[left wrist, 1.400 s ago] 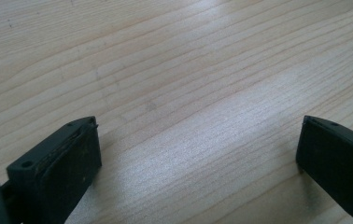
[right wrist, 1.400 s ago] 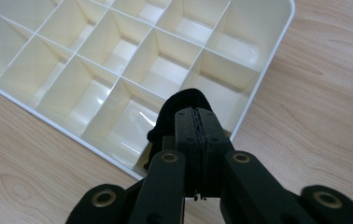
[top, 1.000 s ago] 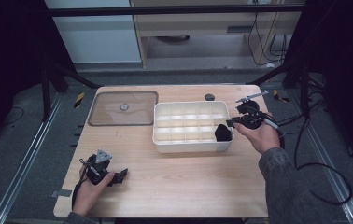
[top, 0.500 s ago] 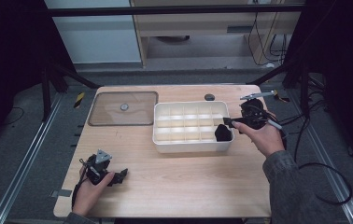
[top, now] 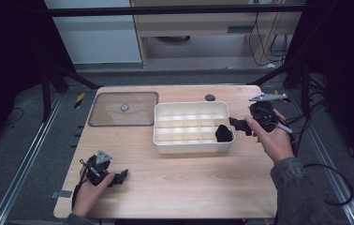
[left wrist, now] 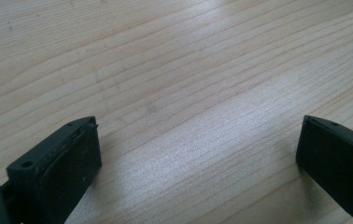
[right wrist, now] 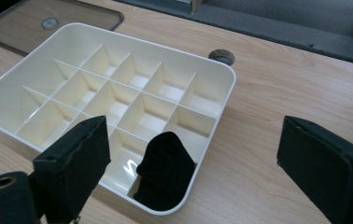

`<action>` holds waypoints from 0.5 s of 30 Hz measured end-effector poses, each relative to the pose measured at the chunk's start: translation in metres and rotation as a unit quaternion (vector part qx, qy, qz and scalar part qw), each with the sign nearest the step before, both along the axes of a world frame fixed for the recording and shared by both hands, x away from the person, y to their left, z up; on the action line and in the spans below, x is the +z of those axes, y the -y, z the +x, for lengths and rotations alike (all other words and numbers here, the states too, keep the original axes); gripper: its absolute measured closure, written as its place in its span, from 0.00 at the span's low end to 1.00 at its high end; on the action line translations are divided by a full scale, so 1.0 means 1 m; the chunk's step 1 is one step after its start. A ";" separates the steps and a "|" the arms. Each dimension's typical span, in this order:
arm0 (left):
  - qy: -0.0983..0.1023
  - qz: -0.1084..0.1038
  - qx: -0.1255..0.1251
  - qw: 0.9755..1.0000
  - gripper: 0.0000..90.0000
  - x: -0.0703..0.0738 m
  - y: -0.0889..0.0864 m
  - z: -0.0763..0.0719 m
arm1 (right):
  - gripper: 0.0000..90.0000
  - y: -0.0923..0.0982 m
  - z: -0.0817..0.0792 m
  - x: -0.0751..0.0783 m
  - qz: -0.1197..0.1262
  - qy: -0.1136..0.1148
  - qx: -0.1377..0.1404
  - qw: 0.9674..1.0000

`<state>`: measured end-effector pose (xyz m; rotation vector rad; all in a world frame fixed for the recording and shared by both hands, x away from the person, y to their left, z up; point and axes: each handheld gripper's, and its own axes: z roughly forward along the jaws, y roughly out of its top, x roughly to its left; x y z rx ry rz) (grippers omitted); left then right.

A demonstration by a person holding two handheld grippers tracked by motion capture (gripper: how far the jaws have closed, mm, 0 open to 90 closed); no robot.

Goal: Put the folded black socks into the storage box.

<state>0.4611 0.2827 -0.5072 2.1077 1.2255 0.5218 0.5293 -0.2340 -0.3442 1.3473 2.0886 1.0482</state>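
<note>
From up high I see a pale wooden table (top: pixel 180 187) on a grey floor, with dark frame legs and a light cabinet behind it. On the table sits a cream divided box (top: pixel 193 146), its cells laid out in three rows. A black cloth (top: pixel 223 133), crumpled and soft, is stuffed upright in the corner cell at the near right end of the box; in the right gripper view the cloth (right wrist: pixel 164 171) stands taller than the dividers and leans on the outer wall. The other cells I can see hold nothing.

My right gripper (top: pixel 239 125) hovers just off the box's right end, apart from the cloth. Its jaws have just been opening and now stand wide, with nothing pressed between them; the cloth lies beyond them in the box.

My left gripper (top: pixel 119 178) rests low at the near left of the table, well apart from the box, jaws spread over bare wood.

Left of the box lies a clear brownish lid (top: pixel 123 108) with a small round knob, flat on the table. A small dark round thing (top: pixel 210 97) sits just behind the box
</note>
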 end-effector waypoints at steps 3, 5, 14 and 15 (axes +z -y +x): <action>0.001 -0.002 0.001 1.000 0.00 0.000 0.001 -0.001 | 0.14 0.003 -0.003 0.001 -0.008 0.005 -0.002 1.000; 0.000 -0.002 0.001 1.000 0.00 0.000 0.001 0.000 | 0.15 0.005 -0.004 0.001 -0.016 0.014 0.001 1.000; -0.001 -0.001 -0.001 1.000 0.00 0.000 0.001 0.000 | 0.15 0.017 -0.015 -0.005 -0.029 0.045 0.007 0.999; -0.001 -0.001 -0.001 1.000 0.00 0.000 0.001 0.000 | 0.15 0.018 -0.017 -0.006 -0.027 0.048 0.008 0.998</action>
